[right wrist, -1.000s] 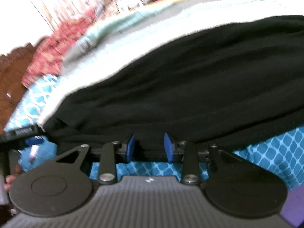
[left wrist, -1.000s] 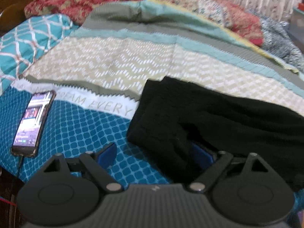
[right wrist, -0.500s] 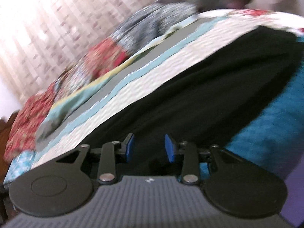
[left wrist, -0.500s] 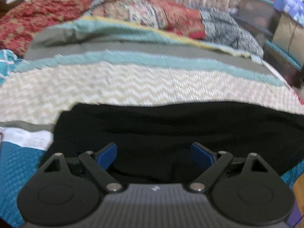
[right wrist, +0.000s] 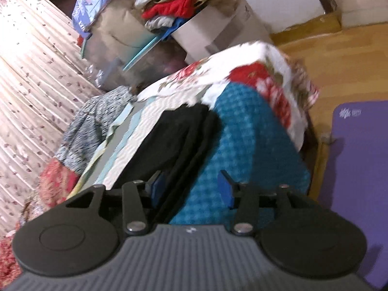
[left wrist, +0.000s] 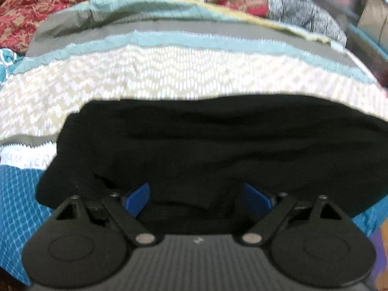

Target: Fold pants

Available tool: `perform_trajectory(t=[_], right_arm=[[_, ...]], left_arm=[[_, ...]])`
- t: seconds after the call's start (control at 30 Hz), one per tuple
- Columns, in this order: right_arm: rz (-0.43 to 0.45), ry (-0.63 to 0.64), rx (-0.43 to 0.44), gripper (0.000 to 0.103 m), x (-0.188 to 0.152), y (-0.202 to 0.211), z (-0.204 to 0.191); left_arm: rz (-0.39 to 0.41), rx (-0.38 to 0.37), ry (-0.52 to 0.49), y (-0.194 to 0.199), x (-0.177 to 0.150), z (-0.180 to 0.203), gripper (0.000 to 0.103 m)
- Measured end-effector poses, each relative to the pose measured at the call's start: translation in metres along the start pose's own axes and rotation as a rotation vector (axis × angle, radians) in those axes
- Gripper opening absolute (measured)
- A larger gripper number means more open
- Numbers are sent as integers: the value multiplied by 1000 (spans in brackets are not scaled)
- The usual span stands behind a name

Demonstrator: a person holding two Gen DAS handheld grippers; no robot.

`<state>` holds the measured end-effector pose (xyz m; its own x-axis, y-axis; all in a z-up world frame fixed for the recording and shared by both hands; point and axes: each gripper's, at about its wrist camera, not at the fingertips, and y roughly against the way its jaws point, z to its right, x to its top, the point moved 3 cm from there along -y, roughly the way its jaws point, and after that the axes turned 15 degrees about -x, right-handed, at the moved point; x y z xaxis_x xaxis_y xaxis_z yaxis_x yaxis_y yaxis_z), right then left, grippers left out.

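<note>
The black pants lie folded lengthwise across the patterned bedspread. My left gripper is open, its blue pads over the near edge of the pants at their left part, holding nothing. In the right wrist view the pants run away as a long dark strip toward the bed's far corner. My right gripper is open, with its left pad at the edge of the pants and its right pad over the blue bedspread.
Red floral pillows and quilts line the bed's far side. Beyond the bed's corner stand boxes piled with clothes. A curtain hangs at left. A purple mat lies on the wooden floor at right.
The left gripper swung right from the phone side to face the pants squarely. The right gripper swung toward the bed's far end and its jaws opened wider.
</note>
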<state>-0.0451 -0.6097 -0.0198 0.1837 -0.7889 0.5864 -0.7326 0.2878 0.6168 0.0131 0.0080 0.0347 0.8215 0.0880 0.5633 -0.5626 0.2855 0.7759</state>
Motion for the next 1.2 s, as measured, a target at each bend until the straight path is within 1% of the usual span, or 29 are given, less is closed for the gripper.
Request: perform_trajectory(t=[0.13, 0.27, 0.4, 0.6, 0.63, 0.67, 0.7, 0.73, 0.77, 0.83, 0.87, 0.93, 1.03, 1.13, 1.2], right_arm=[[-5, -11, 17, 52, 13, -20, 0], [-13, -25, 32, 56, 27, -42, -2], [-29, -8, 27, 56, 34, -61, -6], [-40, -1, 26, 56, 41, -77, -15], [-40, 4, 22, 55, 42, -80, -16], [-42, 12, 12, 47, 44, -82, -18], [-37, 26, 0, 42, 45, -83, -20], [-32, 46, -14, 28, 46, -84, -22], [-34, 73, -24, 22, 47, -85, -25], [-32, 116, -29, 17, 48, -83, -32], [-19, 141, -27, 16, 49, -79, -37], [22, 200, 3, 16, 48, -64, -51], [52, 309, 97, 15, 40, -39, -85], [86, 489, 190, 15, 16, -12, -133], [114, 661, 255, 15, -15, 7, -166]], left_arm=[[32, -1, 10, 10, 7, 8, 88], [8, -2, 18, 2, 11, 14, 89], [-16, 8, 9, -3, 8, 22, 89], [-21, 18, 6, -4, 9, 26, 89], [-22, 19, 8, -5, 9, 26, 89], [-24, 19, 9, -6, 10, 25, 89], [-26, 18, 11, -7, 10, 24, 89], [-28, 17, 12, -7, 10, 24, 89], [-30, 15, 12, -8, 10, 24, 89], [-33, 12, 14, -9, 9, 22, 89], [-33, 10, 15, -10, 9, 22, 89], [-34, 6, 21, -10, 8, 20, 89], [-33, -1, 33, -10, 7, 17, 89], [-23, -12, 45, -8, 5, 15, 89], [-15, -16, 55, -5, 3, 12, 89]])
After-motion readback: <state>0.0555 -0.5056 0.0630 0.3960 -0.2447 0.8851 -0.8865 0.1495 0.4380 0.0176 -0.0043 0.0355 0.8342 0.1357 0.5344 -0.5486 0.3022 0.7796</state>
